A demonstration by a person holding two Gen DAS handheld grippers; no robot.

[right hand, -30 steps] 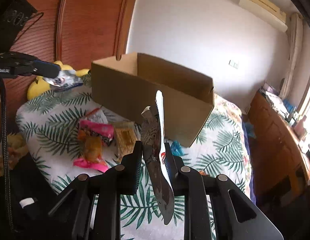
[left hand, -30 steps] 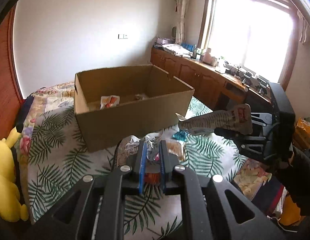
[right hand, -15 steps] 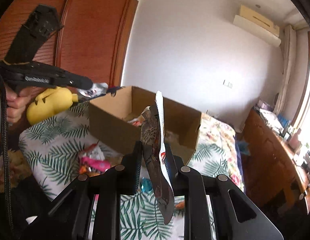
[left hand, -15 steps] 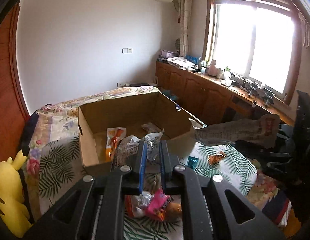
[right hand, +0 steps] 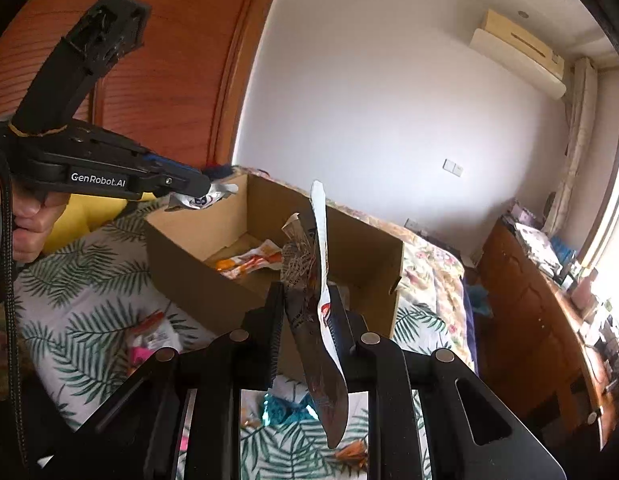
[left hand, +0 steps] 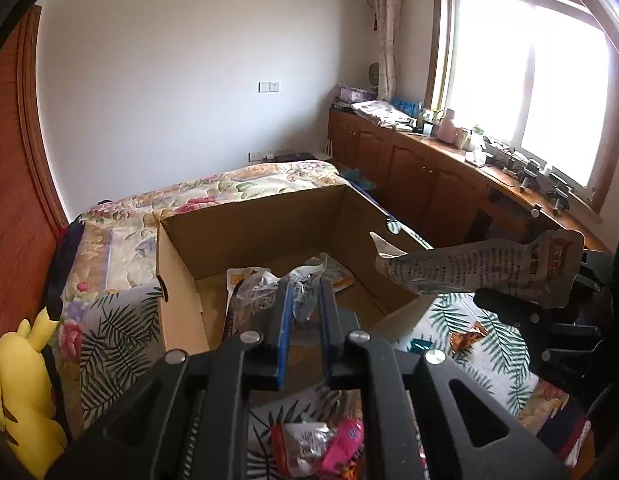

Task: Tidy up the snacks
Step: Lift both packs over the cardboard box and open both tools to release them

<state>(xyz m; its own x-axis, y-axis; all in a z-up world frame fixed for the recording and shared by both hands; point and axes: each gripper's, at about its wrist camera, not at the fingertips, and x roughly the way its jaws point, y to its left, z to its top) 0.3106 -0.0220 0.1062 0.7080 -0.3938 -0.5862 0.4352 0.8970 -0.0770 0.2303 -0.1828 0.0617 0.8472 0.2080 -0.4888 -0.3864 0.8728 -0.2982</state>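
An open cardboard box (left hand: pixel 269 220) (right hand: pixel 197 276) stands on the leaf-print bedspread (left hand: pixel 105 348). My left gripper (left hand: pixel 303 312) is shut on a silvery snack packet (left hand: pixel 265 292) held over the box's near rim; it also shows in the right wrist view (right hand: pixel 201 198). My right gripper (right hand: pixel 309 308) is shut on a flat printed snack pouch (right hand: pixel 321 312) upright near the box's corner; this pouch shows in the left wrist view (left hand: pixel 481 272). An orange-and-white packet (right hand: pixel 249 264) lies inside the box.
Loose snacks lie on the bed: pink and silver packets (left hand: pixel 329 448), a teal one (right hand: pixel 285 412), an orange one (left hand: pixel 465 334). A yellow plush toy (left hand: pixel 21 392) sits at the left. Wooden cabinets (left hand: pixel 421 176) run under the window. A wooden headboard (right hand: pixel 157 80) stands behind.
Both grippers have risen and moved toward the box with their packets. The left packet now hangs over the box's near rim; the box's inside has come into view.
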